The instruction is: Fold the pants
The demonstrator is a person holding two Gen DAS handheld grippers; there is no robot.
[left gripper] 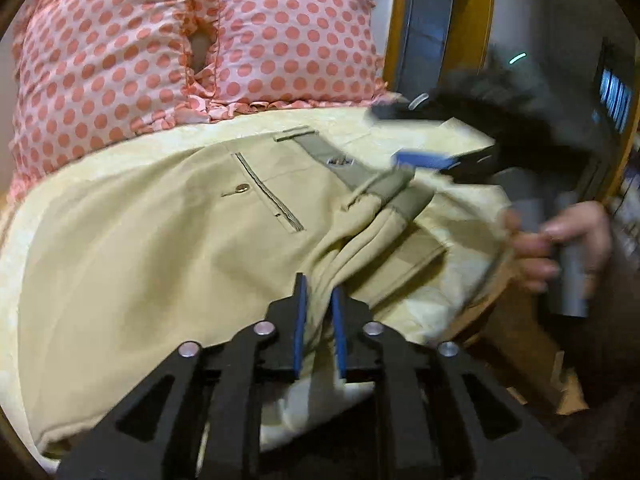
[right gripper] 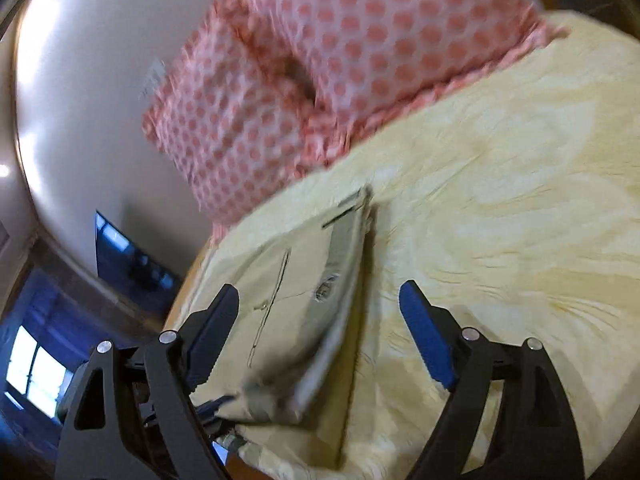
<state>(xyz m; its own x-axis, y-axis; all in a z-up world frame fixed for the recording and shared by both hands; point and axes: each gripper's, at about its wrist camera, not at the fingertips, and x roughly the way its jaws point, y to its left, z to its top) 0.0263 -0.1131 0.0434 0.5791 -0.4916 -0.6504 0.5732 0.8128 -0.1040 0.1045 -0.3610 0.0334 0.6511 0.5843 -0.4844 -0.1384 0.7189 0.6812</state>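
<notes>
You are early to midway in the fold, by my reading: the khaki pants [left gripper: 168,216] lie on the pale yellow bedspread [right gripper: 500,208] with the two seat halves apparently brought together along the centre seam, back pocket [left gripper: 266,192] up, but the waistband [left gripper: 384,188] is bunched and ropey rather than flat, and no crosswise fold of the legs shows, so smoothing and the length folds look left to do. Your left gripper [left gripper: 319,304] has its blue pads nearly together, pinching a gathered ridge of the pants fabric that runs toward 1 o'clock in the left wrist view. Your right gripper [right gripper: 320,320] stands with its fingers wide apart and nothing between them, hovering over the waistband end; in the left view it appears blurred at 2 o'clock, with your right hand [left gripper: 560,248] on its grey handle. The cloth is a matte cotton twill, fairly stiff, holding soft creases; the waistband lining is greyer with a small label [right gripper: 326,290]. Beyond, toward 11 o'clock, two frilled pillows [left gripper: 160,48] in pink with coral dots rest at the head of the bed.
</notes>
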